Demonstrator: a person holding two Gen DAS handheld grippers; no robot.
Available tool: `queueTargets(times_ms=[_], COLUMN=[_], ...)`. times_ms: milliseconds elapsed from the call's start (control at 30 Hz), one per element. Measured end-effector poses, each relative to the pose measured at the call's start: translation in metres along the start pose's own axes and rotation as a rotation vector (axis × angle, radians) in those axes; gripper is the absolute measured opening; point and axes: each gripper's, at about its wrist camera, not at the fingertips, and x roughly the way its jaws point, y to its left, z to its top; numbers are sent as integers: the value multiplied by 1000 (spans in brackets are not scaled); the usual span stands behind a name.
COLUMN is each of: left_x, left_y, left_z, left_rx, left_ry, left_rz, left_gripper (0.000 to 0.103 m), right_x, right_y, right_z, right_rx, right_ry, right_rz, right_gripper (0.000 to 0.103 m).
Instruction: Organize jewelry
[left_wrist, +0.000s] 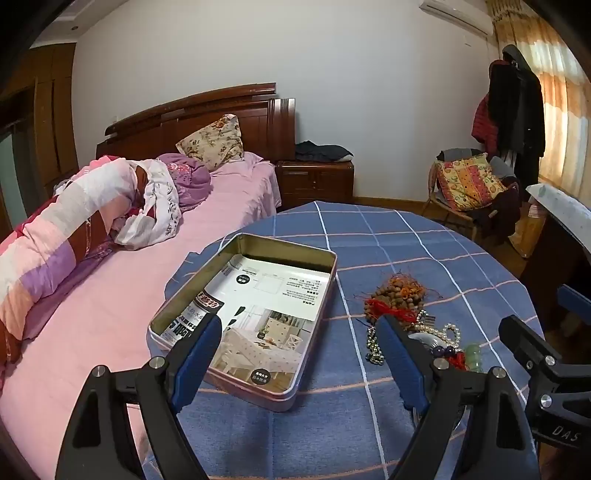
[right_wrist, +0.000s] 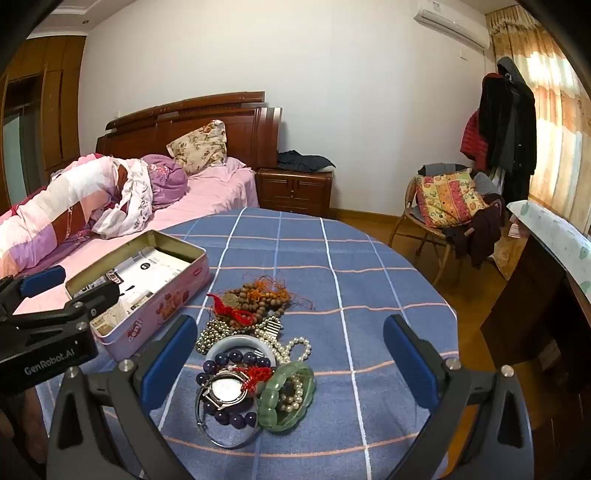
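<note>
Jewelry heap (right_wrist: 251, 354) — one lot, loose, on the blue checked cloth of the bench (right_wrist: 369, 266), just right of the open tin.
- Wooden bead strand (right_wrist: 258, 297) with red and orange cord, at the far end of the heap.
- Silver-toned bead chain (right_wrist: 211, 334) and pearl strand (right_wrist: 295, 347), tangled across a pale bangle.
- Dark purple bead bracelet (right_wrist: 236, 358), wristwatch (right_wrist: 226, 389) and green jade-like bracelet (right_wrist: 284, 397), overlapping at the near end.

Tin (left_wrist: 255, 317): shallow, rectangular, lid off, a printed leaflet lining the bottom; no jewelry inside yet.

Right claw (right_wrist: 290, 360): fingers wide apart, holding nothing, poised over the near end of the heap.
Left claw (left_wrist: 299, 354): fingers apart, holding nothing, over the tin's near right corner.

Handling note (a judgement): sorting has not begun. Best to lift a top, rigid piece first — the green bracelet or the watch — pinching its rim so the strands beneath do not drag along. The left claw could steady the tin.

Surroundings: bed (left_wrist: 110, 295) with rolled quilt close to the left of the bench, chair (right_wrist: 443, 221) with cushion beyond. Nothing blocks the path from heap to tin; the tangle itself is the obstacle.
</note>
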Motion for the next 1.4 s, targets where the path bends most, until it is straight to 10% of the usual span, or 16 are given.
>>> queueTargets(times_ms=[1400], left_x=[-4], left_y=[4], left_z=[-1], left_rx=[-13], left_ry=[-7], left_rz=[-4], left_gripper=[86], right_x=[-3], right_y=[3], right_z=[-1], right_rx=[-7], right_ry=[9], right_rz=[-1], right_gripper=[102])
